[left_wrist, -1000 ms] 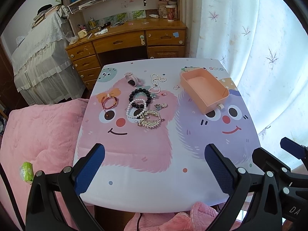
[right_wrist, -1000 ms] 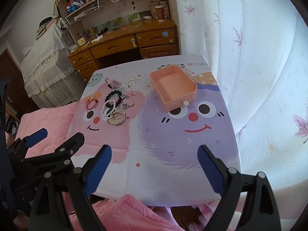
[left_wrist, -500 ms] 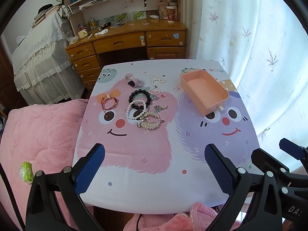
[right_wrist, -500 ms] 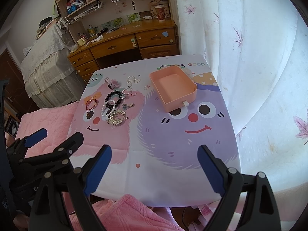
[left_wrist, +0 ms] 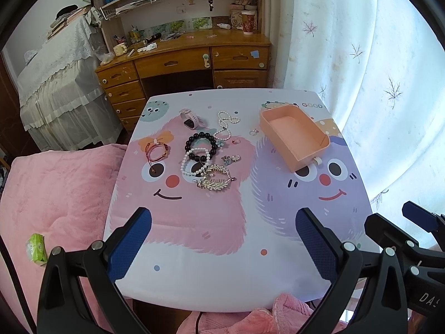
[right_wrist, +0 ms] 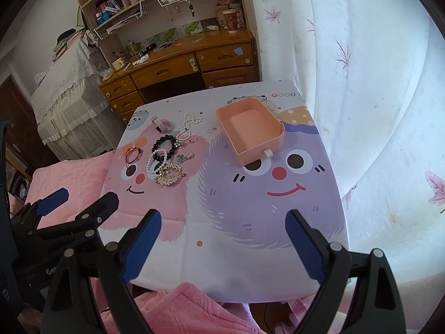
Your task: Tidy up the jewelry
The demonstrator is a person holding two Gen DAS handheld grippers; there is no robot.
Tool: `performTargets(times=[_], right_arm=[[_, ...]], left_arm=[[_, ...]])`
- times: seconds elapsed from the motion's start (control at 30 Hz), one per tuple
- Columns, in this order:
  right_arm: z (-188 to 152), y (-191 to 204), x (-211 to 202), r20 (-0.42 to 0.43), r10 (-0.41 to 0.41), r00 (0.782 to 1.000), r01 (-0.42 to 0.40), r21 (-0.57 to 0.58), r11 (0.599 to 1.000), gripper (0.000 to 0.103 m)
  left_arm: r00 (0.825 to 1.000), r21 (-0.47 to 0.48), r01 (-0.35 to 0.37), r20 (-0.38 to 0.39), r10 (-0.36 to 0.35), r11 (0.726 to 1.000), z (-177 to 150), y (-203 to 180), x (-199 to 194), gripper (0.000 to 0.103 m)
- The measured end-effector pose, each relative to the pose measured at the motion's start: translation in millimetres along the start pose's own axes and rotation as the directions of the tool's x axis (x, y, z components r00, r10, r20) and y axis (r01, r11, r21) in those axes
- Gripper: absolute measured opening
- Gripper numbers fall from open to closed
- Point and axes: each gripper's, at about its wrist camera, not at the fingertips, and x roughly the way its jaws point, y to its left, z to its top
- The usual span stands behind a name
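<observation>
The jewelry lies in a loose cluster on the pink monster half of the counter (left_wrist: pixel 222 264): a black bead bracelet (left_wrist: pixel 200 147) overlaps a white pearl bracelet (left_wrist: pixel 193 164), which touches a gold leaf hair comb (left_wrist: pixel 215 179) on its near side. A red cord bracelet (left_wrist: pixel 156 150) sits apart to the left, a pink smartwatch (left_wrist: pixel 189 119) farther back, and a pearl necklace (left_wrist: pixel 225 126) trails behind the black beads. Small rings and charms (left_wrist: pixel 230 159) are scattered between the cluster and the peach drawer box (left_wrist: pixel 294 136), which stands open-topped with nothing inside on the purple monster, its white pull tab facing the near edge. The left claw (left_wrist: pixel 222 239) hovers over the counter's near edge with its blue-padded fingers spread wide, holding nothing. The right claw (right_wrist: pixel 222 242) hangs likewise at the near edge, fingers wide apart and holding nothing, and shows at the lower right of the left view. A pink blanket (left_wrist: pixel 55 194) covers the bed to the left; a wooden desk (left_wrist: pixel 183 61) stands behind, and a white curtain (left_wrist: pixel 361 69) hangs at right.
</observation>
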Motion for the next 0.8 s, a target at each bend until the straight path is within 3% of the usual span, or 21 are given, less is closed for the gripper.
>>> performTargets(times=[0.37,0.5,0.8], right_arm=[[2.9,6.9,10.2,0.013,0.093,0.996,-0.094,0.003,0.996,0.091],[1.8,15.8,24.5,-0.003,0.104,0.995,-0.104,-0.019,0.994,0.091],[3.7,45.8,67.1,0.027,0.006,1.000,-0.001,-0.180,0.984,0.091]], left_arm=[[0.999,-0.008,0.004,-0.040,-0.004,1.000,-1.1,9.1,9.5,0.102],[0.995,-0.025,-0.024,-0.100,0.021,0.999,-2.5,21.1,24.3,0.103],[0.956,-0.128,-0.080,-0.290,0.040,0.989,-19.2,74.6,83.2,0.103]])
